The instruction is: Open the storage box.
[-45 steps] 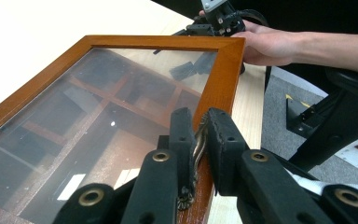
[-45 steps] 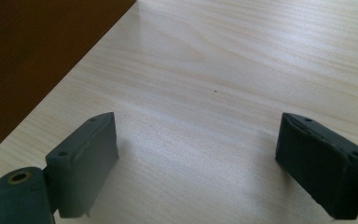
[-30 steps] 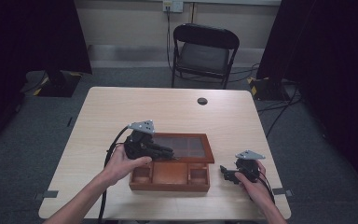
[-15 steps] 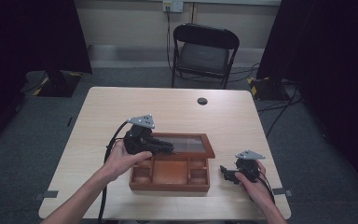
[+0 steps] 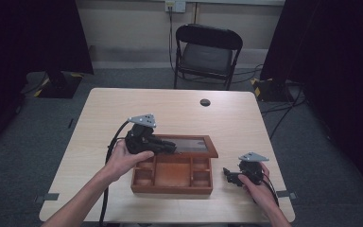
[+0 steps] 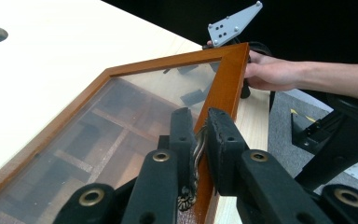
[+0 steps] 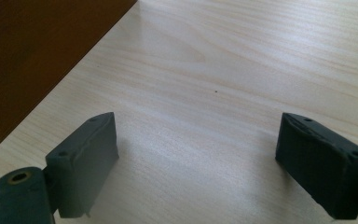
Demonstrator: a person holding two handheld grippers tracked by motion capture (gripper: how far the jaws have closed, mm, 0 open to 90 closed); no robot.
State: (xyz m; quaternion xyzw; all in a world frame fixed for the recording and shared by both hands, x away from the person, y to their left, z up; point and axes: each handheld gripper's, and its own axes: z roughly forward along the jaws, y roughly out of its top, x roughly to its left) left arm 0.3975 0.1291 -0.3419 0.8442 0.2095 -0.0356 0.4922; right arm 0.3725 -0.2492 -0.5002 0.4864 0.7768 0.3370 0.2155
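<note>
Fingers (image 6: pixel 223 140) of left gripper (image 6: pixel 198 135) pinch glass lid (image 6: pixel 121 107) frame.

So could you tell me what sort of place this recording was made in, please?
Probably a lab or studio set up for recording, not a home. Black curtains hang at both sides, a lone light wood table stands on grey carpet, and cables run across the floor near a folding chair.

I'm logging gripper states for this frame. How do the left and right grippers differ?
The left gripper is shut on the lid frame; the right gripper is open, holding nothing. The left is raised over the box; the right sits low on the table beside it. Both have black jaws.
</note>
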